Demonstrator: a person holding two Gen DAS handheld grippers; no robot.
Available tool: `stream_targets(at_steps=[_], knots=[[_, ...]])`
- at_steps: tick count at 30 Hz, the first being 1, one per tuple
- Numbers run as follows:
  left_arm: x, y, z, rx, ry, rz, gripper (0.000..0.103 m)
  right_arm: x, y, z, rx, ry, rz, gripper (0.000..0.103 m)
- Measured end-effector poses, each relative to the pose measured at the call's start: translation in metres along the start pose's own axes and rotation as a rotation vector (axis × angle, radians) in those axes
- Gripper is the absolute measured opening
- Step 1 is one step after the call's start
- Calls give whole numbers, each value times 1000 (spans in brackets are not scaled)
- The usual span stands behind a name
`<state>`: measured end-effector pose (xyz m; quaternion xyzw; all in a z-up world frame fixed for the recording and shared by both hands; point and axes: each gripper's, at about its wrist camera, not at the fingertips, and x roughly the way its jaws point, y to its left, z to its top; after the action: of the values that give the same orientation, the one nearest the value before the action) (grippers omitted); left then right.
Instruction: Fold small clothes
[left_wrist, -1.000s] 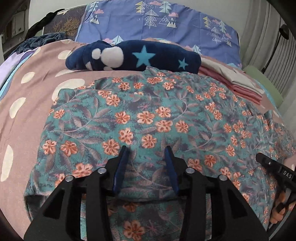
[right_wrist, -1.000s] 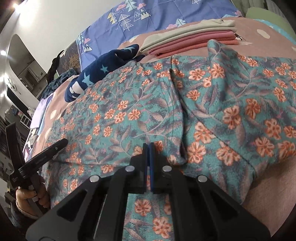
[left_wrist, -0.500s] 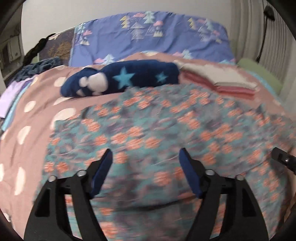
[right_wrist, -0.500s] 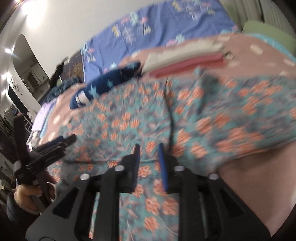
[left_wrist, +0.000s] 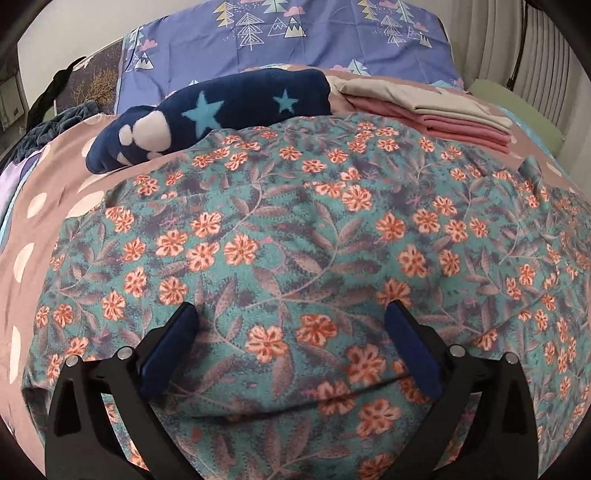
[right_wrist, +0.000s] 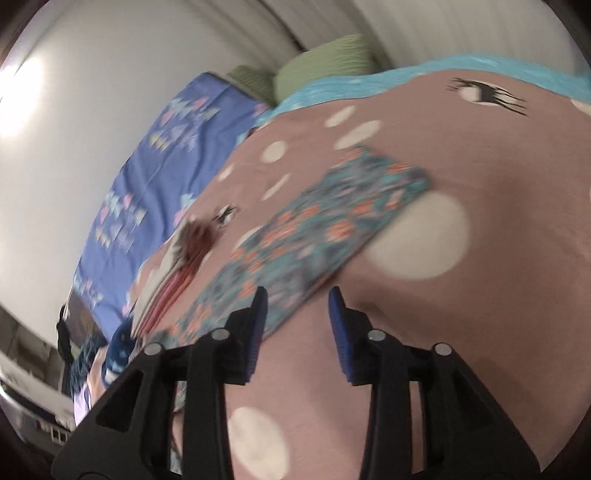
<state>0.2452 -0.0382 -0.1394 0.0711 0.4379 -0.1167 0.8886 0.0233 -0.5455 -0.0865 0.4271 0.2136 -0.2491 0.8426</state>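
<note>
Two grippers are working over one bed (left_wrist: 55, 192), and we are treating its dotted cover as our folding surface; the floral garment (left_wrist: 314, 236) is lying spread across it, flat enough for the next fold; behind it a starred navy fleece (left_wrist: 229, 107) and a folded stack (left_wrist: 436, 114) are crowding the far edge, so we are judging that any fold needs to come toward us; our left gripper (left_wrist: 291, 347) is hovering over the near hem, jaws just opened wide and holding nothing; our right gripper (right_wrist: 297, 325) is swinging beside a floral strip (right_wrist: 332, 225), jaws just parting, empty.
</note>
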Motion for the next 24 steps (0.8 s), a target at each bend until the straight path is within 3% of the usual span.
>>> stream_targets(at_steps=[7, 8, 9, 11, 13, 16, 19, 21, 24], knots=[[1, 4, 1, -8, -1, -11, 102, 27, -34, 28, 214, -11, 41, 39], [1, 4, 1, -8, -2, -12, 102, 30, -41, 32, 274, -31, 52, 31], [1, 4, 0, -7, -1, -10, 102, 32, -45, 37, 307, -42, 47, 14], [1, 4, 0, -8, -1, -11, 102, 43, -49, 42, 384, -37, 38, 6], [1, 4, 0, -10, -1, -13, 102, 45, -39, 37, 422, -42, 86, 5], [1, 4, 0, -10, -1, -14, 102, 48, 20, 26, 325, -10, 205, 5], [1, 5, 0, -15, -4, -20, 102, 52, 127, -10, 94, 86, 388, 5], [0, 7, 0, -23, -9, -32, 102, 56, 203, -52, -84, 163, 493, 5], [-2, 12, -1, -47, -20, -68, 102, 67, 281, -123, -303, 273, 593, 5]])
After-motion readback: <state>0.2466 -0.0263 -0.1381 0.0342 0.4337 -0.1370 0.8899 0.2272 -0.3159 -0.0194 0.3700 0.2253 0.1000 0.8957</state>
